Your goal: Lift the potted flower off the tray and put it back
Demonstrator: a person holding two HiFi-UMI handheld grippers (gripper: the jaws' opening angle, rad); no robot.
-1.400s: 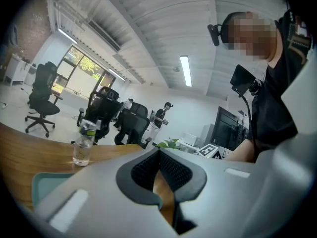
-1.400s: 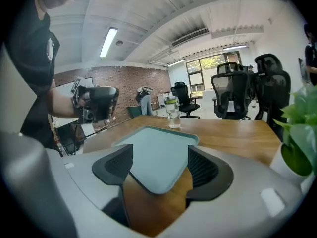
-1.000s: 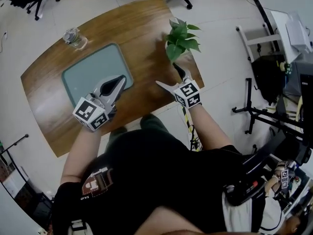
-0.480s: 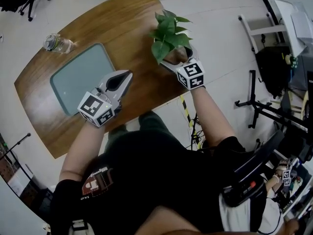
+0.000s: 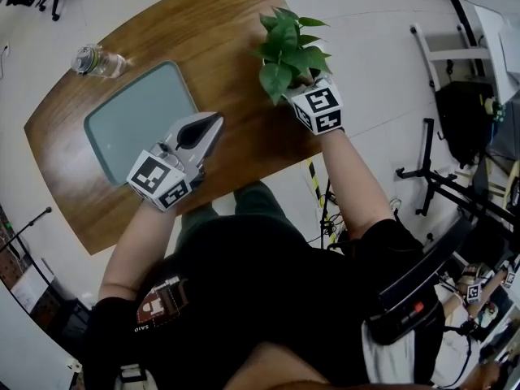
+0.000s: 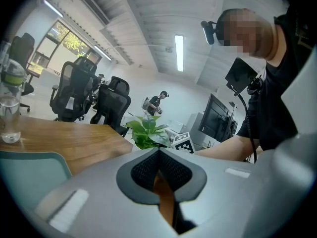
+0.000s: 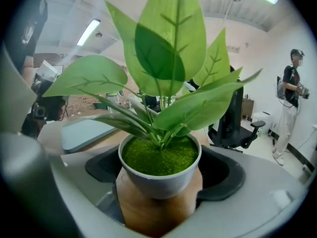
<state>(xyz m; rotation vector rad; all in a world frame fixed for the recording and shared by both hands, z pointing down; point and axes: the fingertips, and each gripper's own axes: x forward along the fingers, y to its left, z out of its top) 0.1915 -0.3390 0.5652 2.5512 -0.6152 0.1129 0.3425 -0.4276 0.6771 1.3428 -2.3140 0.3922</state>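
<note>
The potted flower (image 5: 292, 51), green leaves in a small white pot (image 7: 159, 175), stands on the wooden table (image 5: 219, 31) to the right of the pale green tray (image 5: 142, 120). My right gripper (image 5: 303, 80) reaches around the pot from the near side, largely hidden under the leaves in the head view. Its jaws have just been closing, and in the right gripper view the dark pads (image 7: 223, 175) lie against both sides of the pot. My left gripper (image 5: 213, 121) hovers over the tray's near right corner, shut and holding nothing. The plant (image 6: 146, 133) shows ahead of it.
A clear water bottle (image 5: 97, 61) stands at the table's far left, beyond the tray (image 6: 29, 167). The table's right edge runs just past the pot. Office chairs (image 6: 74, 93), a metal stand (image 5: 431, 177) and a standing person (image 7: 292, 98) surround the table.
My right gripper has moved forward to the plant and now has the pot between its jaws. The left gripper shifted a little toward the tray's corner and stayed shut.
</note>
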